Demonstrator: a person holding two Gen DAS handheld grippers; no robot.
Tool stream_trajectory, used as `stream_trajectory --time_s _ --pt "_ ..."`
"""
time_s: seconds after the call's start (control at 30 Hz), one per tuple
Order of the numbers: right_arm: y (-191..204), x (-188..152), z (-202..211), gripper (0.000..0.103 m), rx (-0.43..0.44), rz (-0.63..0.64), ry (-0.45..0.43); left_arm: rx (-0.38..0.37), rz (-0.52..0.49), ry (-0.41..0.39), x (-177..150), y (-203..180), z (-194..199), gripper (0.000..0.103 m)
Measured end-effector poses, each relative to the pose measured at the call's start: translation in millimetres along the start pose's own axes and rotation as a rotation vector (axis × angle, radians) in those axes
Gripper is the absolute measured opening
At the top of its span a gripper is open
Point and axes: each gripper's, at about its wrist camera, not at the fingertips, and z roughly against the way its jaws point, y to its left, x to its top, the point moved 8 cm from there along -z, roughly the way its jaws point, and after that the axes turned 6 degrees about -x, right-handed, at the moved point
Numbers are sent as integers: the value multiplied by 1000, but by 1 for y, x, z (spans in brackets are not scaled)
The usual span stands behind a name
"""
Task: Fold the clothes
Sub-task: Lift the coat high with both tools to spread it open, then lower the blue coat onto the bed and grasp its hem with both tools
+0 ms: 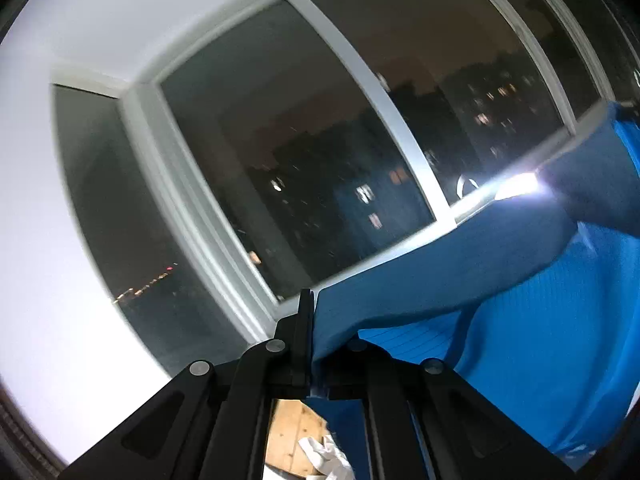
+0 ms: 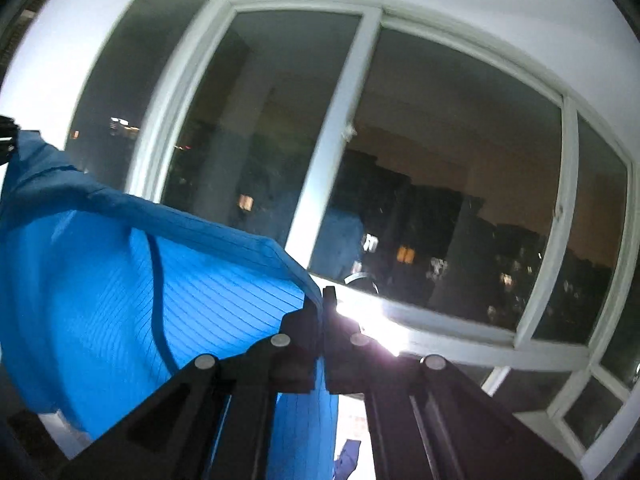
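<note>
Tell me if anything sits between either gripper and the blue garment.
Nothing does. The left gripper is shut on one edge of the blue garment and the right gripper is shut on another edge, so the cloth hangs spread between them in front of the window.

Ahead of you the window (image 2: 460, 200) blocks the way, while the blue garment (image 1: 520, 320) hangs stretched between it and you.

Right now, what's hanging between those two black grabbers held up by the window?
A striped blue garment spans the stretch; the right gripper and left gripper each pinch its top edge. Both wrist views show it.
</note>
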Motion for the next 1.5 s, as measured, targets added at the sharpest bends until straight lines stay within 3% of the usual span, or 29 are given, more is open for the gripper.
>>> stream_trajectory --time_s 0.07,0.2,0.33,0.47,0.67,0.73,0.77,0.83,0.9,0.97,1.1,1.27,1.4,1.5 --pt "9 -11 -33 1 88 24 -2 -36 -20 32 -2 -15 -40 5" --pt "20 -50 -122 1 40 34 94 -115 -36 111 -19 -45 -135 5" --pt "48 -114 -222 1 21 53 227 -195 -36 224 -66 -83 -250 5" --pt "91 -195 -310 1 -16 131 358 -280 -42 370 -141 -136 -355 3" --pt "158 -334 -418 3 -37 247 612 -364 -88 670 -289 -227 -484 7" --pt "177 -379 -441 13 -21 294 723 -369 -136 762 -330 -251 -511 11" --pt "183 -400 -446 17 10 289 783 -371 -157 795 -347 -260 -519 11" --pt "186 -426 -448 39 64 259 871 -381 -157 832 -366 -263 -530 11" --pt "176 -436 -441 44 77 224 916 -391 -143 833 -372 -263 -529 12" --pt "159 -436 -415 47 76 172 944 -399 -130 810 -371 -256 -523 25" --pt "168 -445 -347 59 173 26 981 -420 -104 758 -368 -240 -506 27" --pt "212 -477 -253 60 311 -126 1079 -509 -13 722 -371 -234 -447 27" --pt "250 -501 -225 60 345 -170 1143 -543 27 721 -389 -234 -400 27" --pt "265 -512 -215 60 340 -109 1157 -545 51 727 -402 -231 -371 27"
